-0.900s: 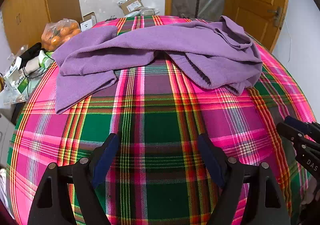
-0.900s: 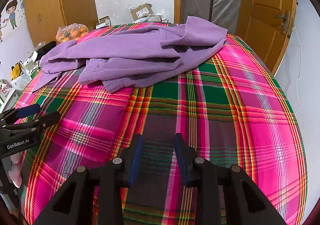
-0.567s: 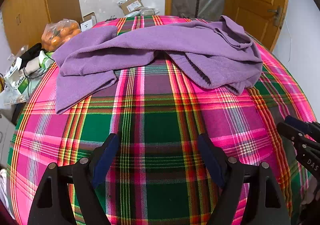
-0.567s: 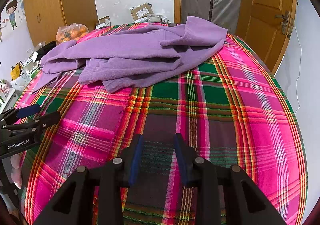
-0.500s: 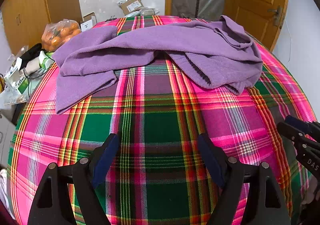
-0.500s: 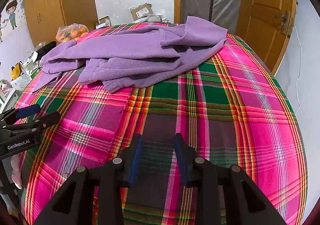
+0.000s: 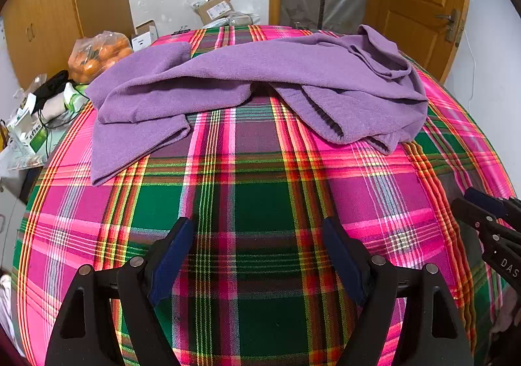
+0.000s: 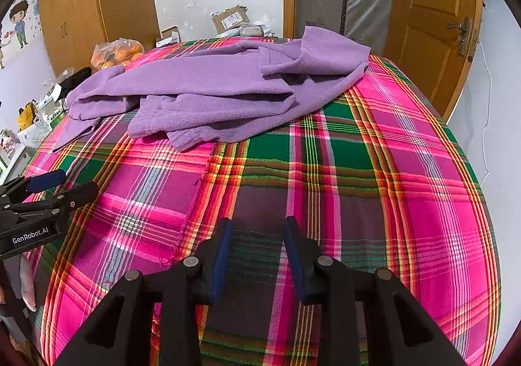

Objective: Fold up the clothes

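Purple garment [image 7: 254, 79], unfolded, lay rumpled across the far half of a plaid-covered surface [image 7: 247, 203], one sleeve trailing toward the left edge and a bunched heap toward the far right corner. Nearest the cameras, the left gripper [image 7: 257, 255] hung over the near edge with its fingers [image 7: 171, 255] spread wide and nothing between them; beside it the right gripper [image 8: 257, 255] kept a narrower gap, likewise empty. Both were well apart from the cloth. Across the last second nothing had shifted: the grippers sat where they had been, their openings unaltered, the cloth undisturbed. That suggested the folding had not yet begun, and that the first job would likely be reaching forward to spread the garment flat. Beyond the far left corner sat a bag of oranges [image 7: 97, 54] and cardboard boxes [image 7: 213, 7] against the wall, with a wooden door [image 7: 420, 4] at right.
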`<state>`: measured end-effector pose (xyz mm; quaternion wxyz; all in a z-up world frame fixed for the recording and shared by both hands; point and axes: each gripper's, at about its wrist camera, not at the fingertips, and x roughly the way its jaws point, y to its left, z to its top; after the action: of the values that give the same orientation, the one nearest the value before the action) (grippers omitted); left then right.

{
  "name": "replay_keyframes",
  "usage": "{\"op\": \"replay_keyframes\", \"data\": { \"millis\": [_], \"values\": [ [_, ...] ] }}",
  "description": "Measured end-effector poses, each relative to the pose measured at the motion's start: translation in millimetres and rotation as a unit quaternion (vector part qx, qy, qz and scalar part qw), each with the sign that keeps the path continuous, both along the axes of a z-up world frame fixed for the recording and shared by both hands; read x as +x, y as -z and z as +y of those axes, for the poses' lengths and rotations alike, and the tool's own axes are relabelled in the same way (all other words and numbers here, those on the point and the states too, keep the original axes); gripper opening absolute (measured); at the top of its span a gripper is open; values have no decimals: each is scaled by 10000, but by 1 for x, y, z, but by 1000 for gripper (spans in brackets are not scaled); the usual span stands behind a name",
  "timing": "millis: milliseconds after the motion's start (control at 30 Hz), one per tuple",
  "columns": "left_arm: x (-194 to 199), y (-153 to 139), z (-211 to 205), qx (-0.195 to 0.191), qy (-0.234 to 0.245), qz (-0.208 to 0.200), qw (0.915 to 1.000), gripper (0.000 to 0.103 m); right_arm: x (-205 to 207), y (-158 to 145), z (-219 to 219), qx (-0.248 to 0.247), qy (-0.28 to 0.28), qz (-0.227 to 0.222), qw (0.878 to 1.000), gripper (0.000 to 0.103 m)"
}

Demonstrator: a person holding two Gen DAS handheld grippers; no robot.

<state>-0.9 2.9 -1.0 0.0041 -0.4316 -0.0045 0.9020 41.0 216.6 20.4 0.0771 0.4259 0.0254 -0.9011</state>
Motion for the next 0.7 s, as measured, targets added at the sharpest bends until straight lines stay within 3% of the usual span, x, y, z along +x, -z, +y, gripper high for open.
{"op": "replay_keyframes", "data": {
  "millis": [700],
  "values": [
    [0,-1,0,11,0,1,10000,83,0,0,1,22,3,2,10000,33]
  ]
}}
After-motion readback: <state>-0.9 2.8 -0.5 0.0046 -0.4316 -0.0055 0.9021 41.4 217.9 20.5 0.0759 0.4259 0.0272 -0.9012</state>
